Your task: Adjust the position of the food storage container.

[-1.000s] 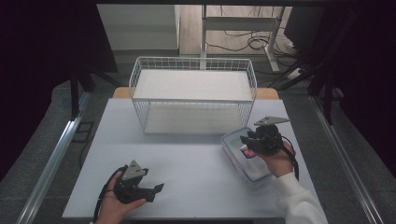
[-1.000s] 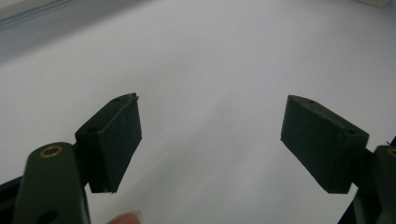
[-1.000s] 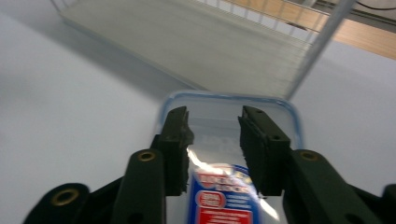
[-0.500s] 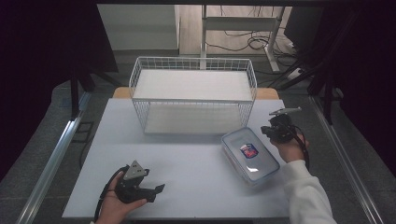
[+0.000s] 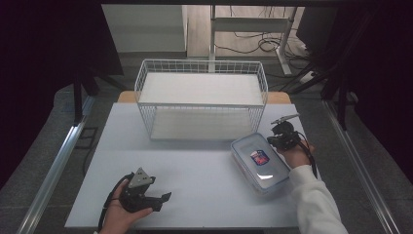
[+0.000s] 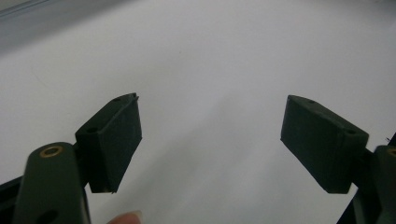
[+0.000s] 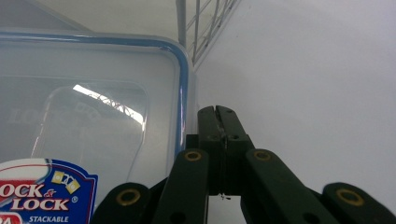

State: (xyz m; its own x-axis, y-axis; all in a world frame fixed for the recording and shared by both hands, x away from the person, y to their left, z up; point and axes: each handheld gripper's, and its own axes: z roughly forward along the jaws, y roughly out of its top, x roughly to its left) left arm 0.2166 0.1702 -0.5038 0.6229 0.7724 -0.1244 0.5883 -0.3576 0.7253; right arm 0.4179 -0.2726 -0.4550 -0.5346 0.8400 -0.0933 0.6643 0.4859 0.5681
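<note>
Moved since the earlier frames: right gripper has left its place over the container and now sits low at that box's far right edge, by the lid's rim. Its jaws have just been closing, and nothing is between them.

Unmoved: left gripper, container and basket lie where they did.

Right gripper fingers: pressed flat together, empty; in the right gripper view they point along the table just beside the container and its blue-edged lid.

Left gripper fingers: spread wide, gripping nothing; the left gripper view has bare table between the pads.

Where the container is: on the table's right half, closed, set at a slant, just in front of the basket's right front corner and apart from it.

Why the right gripper sits so: my guess is that closed jaws at the rim serve to push the box or work a lid flap, not to lift it.

Why the left gripper waits: likely idle near the front edge, held ready and well apart from the container.

Why the basket stands behind: probably the place the container is meant for; its wire wall is just past the lid's corner.

Count: two grippers, one container, one basket, one table.
</note>
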